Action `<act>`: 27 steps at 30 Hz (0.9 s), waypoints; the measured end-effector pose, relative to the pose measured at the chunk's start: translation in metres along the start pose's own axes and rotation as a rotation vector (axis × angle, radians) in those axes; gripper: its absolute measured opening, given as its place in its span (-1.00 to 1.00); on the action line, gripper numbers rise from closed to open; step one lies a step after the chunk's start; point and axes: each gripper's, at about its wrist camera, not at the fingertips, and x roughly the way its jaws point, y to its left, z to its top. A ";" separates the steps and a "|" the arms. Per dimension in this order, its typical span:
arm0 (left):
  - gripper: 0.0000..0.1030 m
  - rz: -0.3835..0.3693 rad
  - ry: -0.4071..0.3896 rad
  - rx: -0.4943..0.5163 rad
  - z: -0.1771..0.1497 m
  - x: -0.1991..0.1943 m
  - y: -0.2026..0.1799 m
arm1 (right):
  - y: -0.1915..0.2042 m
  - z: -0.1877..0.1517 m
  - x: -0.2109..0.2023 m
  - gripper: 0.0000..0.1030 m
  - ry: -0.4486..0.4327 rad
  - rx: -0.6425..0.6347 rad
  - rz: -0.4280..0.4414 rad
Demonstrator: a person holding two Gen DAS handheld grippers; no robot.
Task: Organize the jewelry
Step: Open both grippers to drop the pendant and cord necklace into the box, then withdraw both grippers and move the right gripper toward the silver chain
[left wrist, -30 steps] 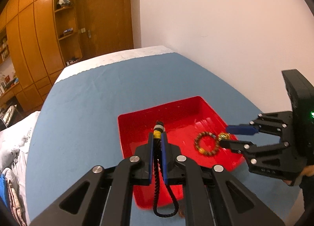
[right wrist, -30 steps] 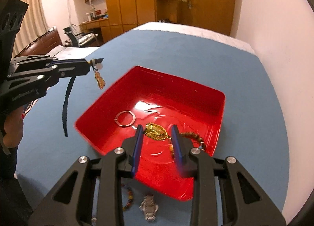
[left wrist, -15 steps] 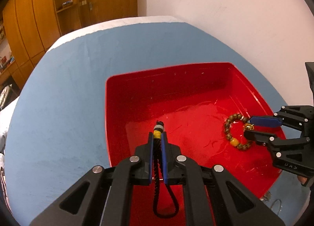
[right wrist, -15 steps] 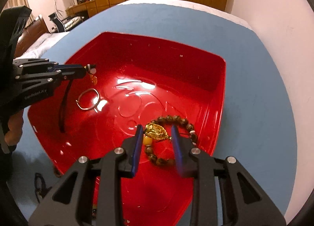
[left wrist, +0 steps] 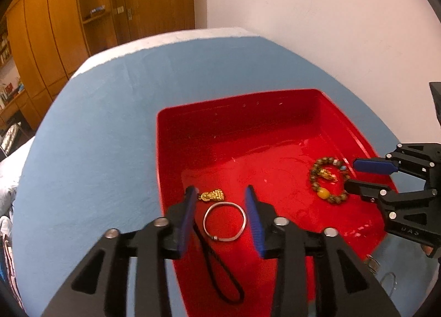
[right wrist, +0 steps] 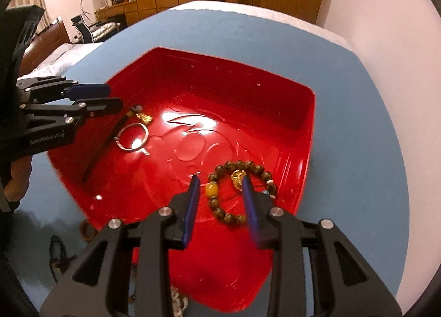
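Jewelry is lying in the glossy red plastic tray on the blue-covered bench. From the left wrist, the left claw is gaping wide and holding nothing, straddling a thin silver bangle; a small gold pendant on a limp black cord is lying just beside it. The cord looks soft and light, so gripping near the pendant seems best.

From the right wrist, the right claw is spread wide, empty, framing a brown beaded bracelet near the tray's right wall. Its hard, rolling beads may slip; pinching across the gold charm looks safest.
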 end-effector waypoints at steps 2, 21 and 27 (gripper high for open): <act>0.01 0.019 -0.028 0.014 -0.008 -0.017 -0.004 | 0.004 -0.006 -0.016 -0.09 -0.032 0.004 -0.001; 0.66 0.077 -0.052 -0.064 -0.124 -0.135 -0.016 | 0.084 -0.079 -0.159 0.58 -0.240 -0.027 0.144; 0.66 0.077 -0.035 -0.084 -0.157 -0.147 -0.012 | 0.079 -0.112 -0.155 0.58 -0.199 0.034 0.137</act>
